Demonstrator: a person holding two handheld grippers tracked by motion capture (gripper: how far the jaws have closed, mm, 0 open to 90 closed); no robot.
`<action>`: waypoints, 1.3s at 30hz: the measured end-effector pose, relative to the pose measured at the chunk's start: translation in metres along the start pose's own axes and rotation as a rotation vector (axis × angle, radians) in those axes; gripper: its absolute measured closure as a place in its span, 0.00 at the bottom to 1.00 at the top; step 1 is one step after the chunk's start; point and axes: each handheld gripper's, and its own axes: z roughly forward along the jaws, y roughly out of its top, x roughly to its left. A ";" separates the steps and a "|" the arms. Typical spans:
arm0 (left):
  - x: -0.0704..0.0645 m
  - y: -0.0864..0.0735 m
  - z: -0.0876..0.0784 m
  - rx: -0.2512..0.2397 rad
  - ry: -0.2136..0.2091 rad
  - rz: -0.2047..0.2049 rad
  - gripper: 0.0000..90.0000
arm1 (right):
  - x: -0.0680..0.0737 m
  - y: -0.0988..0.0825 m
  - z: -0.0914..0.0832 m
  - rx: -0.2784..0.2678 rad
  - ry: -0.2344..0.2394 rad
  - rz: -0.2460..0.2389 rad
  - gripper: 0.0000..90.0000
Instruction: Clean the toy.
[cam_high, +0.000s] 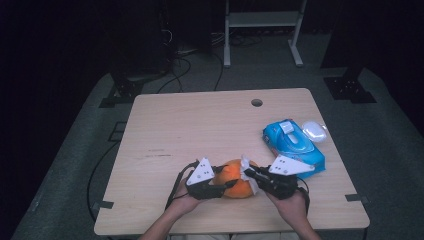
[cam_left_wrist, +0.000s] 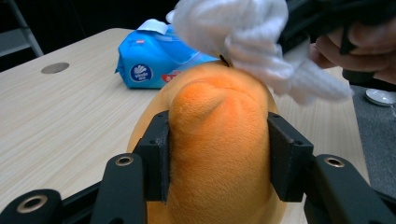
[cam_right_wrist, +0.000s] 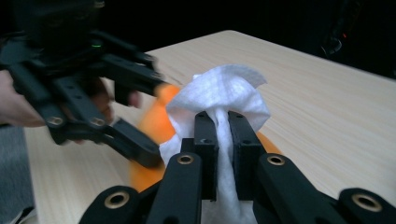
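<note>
Left gripper (cam_left_wrist: 217, 154) clamps hard on the plush (cam_left_wrist: 219, 154), a rounded orange toy with short, fuzzy pile that bulges up between the flat black pads. The plush (cam_high: 235, 179) sits on the near edge of the pale wood-grain table (cam_high: 200, 125), squarely between the two hands. Right gripper (cam_right_wrist: 223, 154) pinches a white wipe (cam_right_wrist: 222, 95), jaws nearly together on a narrow twisted strand, the soft, dimpled sheet blooming above them like a crumpled cap. In the left gripper view that wipe (cam_left_wrist: 243, 32) rests against the top of the plush, bunched and fluffy. In the high view the right gripper (cam_high: 250, 172) meets the toy's right side. Just beyond it lies a glossy blue pack (cam_high: 292, 145), a soft rectangular pouch with a white flap, and a small clear oval lid (cam_high: 314, 131) beside it.
</note>
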 end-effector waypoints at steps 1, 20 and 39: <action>0.000 -0.001 0.001 0.005 0.001 0.006 0.50 | -0.001 -0.003 0.003 0.012 -0.003 -0.008 0.92; 0.005 0.000 -0.006 -0.015 -0.048 -0.006 0.52 | -0.020 -0.014 -0.004 -0.009 -0.006 0.075 0.92; 0.007 0.013 -0.015 0.056 0.042 -0.039 0.53 | -0.009 -0.003 -0.013 -0.082 -0.004 0.055 0.92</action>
